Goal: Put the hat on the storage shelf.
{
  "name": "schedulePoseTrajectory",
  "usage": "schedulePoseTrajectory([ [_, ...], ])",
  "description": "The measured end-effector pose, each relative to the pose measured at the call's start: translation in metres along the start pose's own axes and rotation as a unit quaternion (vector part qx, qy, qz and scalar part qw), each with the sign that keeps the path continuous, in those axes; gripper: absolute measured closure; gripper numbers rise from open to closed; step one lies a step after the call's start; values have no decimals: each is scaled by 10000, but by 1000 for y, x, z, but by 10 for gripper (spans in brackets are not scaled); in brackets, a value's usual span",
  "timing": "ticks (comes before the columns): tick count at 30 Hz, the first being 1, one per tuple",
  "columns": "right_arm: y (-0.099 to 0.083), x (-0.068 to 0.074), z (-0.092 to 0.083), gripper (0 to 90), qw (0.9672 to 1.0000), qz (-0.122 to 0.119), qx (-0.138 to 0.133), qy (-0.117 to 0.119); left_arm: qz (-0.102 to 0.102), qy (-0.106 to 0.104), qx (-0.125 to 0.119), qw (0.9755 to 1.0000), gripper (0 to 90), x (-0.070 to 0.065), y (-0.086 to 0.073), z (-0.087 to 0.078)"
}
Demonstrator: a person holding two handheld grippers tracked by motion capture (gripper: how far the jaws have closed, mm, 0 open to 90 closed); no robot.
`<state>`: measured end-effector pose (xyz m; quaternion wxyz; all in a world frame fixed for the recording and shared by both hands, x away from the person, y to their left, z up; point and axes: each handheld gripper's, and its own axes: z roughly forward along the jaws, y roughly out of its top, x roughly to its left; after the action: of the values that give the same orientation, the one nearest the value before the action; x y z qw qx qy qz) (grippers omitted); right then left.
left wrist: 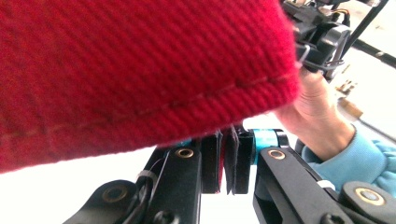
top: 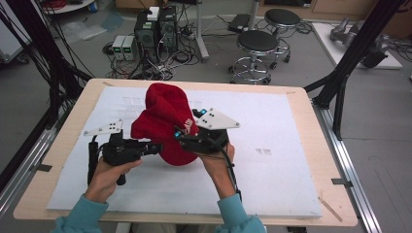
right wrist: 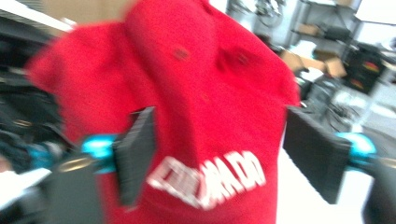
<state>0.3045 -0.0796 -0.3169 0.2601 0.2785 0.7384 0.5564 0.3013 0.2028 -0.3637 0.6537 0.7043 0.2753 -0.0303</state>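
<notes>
While red beanie point(top: 164, 121) hangs | left gripper point(left wrist: 227, 161) clenched on hem | right gripper point(right wrist: 229, 161) released, straddling it

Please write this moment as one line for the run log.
left gripper: shut on red knit hat hem | right gripper: open, hat between pads | hat: lifted above white mat
</notes>
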Motion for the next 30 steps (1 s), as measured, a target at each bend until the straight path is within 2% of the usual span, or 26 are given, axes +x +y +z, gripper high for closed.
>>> schedulePoseTrajectory([
  [1, -2, -5, -2, 111, 9999, 105, 46, -65, 93, 89, -16, 9999, 855, 0, 3, -2],
  [5, -6, -9, -8, 81, 9998, 116, 66, -116, 196, 246, -95, 9995, 855, 0, 9, -6],
  [6, -7, -10, -10, 38, 9997, 113, 121, -181, 247, 329, -113, 9991, 855, 0, 12, -8],
  [7, -11, -15, -14, 8, 9992, 167, 267, -250, 389, 515, -141, 9978, 855, 0, 17, -11],
  [8, -11, -15, -14, 8, 9992, 167, 267, -250, 389, 515, -141, 9978, 855, 0, 17, -11],
  [9, -16, -21, -21, 8, 9989, 201, 316, -298, 551, 735, -125, 9957, 855, 1, 23, -14],
  [10, -18, -24, -26, 8, 9987, 202, 316, -353, 614, 844, -109, 9945, 855, 1, 26, -16],
  [12, -24, -32, -37, 8, 9978, 279, 398, -446, 670, 915, -96, 9935, 855, 2, 29, -17],
  [13, -26, -35, -42, 8, 9974, 316, 417, -489, 803, 1108, -69, 9906, 855, 5, 35, -19],
  [14, -29, -39, -49, 8, 9971, 330, 396, -559, 803, 1108, -69, 9906, 855, 5, 35, -19],
  [15, -29, -39, -49, 8, 9971, 330, 396, -559, 869, 1210, -59, 9888, 855, 6, 38, -20],
  [18, -39, -50, -68, 8, 9956, 349, 473, -734, 1141, 1533, 35, 9816, 855, 8, 47, -22],
  [19, -47, -57, -80, 8, 9940, 386, 553, -856, 1214, 1611, 20, 9794, 856, 10, 49, -22],
  [20, -47, -57, -80, 8, 9940, 386, 553, -856, 1280, 1703, 25, 9770, 856, 12, 51, -23],
  [21, -54, -64, -92, 7, 9922, 451, 598, -992, 1480, 1908, 90, 9704, 855, 14, 56, -22],
  [22, -54, -64, -92, 7, 9922, 451, 598, -992, 1480, 1908, 90, 9704, 856, 14, 56, -22],
  [24, -64, -73, -108, 5, 9900, 545, 592, -1156, 1619, 2062, 130, 9649, 855, 16, 59, -19],
  [25, -68, -76, -113, 5, 9896, 537, 596, -1190, 1721, 2175, 188, 9606, 855, 19, 62, -17],
  [27, -75, -80, -121, 5, 9885, 565, 607, -1266, 1842, 2295, 237, 9554, 855, 22, 64, -14],
  [28, -75, -80, -121, 5, 9885, 565, 607, -1266, 1842, 2295, 237, 9554, 856, 22, 64, -14],
  [29, -84, -84, -128, 5, 9872, 645, 653, -1305, 1881, 2369, 270, 9528, 855, 24, 65, -12],
  [30, -84, -84, -128, 5, 9872, 645, 653, -1305, 1912, 2448, 296, 9501, 855, 26, 66, -10],
])
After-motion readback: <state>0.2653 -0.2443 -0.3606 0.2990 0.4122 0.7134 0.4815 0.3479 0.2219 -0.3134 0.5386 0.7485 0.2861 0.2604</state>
